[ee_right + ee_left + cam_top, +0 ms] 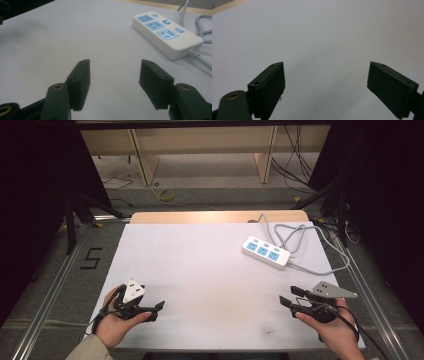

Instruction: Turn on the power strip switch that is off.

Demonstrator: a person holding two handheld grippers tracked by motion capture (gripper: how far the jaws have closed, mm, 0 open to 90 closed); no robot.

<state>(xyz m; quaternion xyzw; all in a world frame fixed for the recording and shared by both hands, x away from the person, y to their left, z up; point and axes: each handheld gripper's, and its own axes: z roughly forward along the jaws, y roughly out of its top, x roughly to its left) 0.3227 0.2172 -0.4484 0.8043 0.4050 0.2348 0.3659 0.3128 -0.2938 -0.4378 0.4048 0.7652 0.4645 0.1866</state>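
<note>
White plastic with three blue sockets, the power strip [266, 252] lies upper right of centre in the high view, long axis slanting down-right — nearer the right claw [291, 297], above and a little left of it. Both it and the left claw [159, 306] gape empty over the white table [200, 270]; dark walls surround it.

Black left tool [161, 305] bears a white plate; right tool [286, 296] a grey one.

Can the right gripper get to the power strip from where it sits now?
Probably yes: the right gripper is open and empty, and bare table lies between it and the power strip.
</note>
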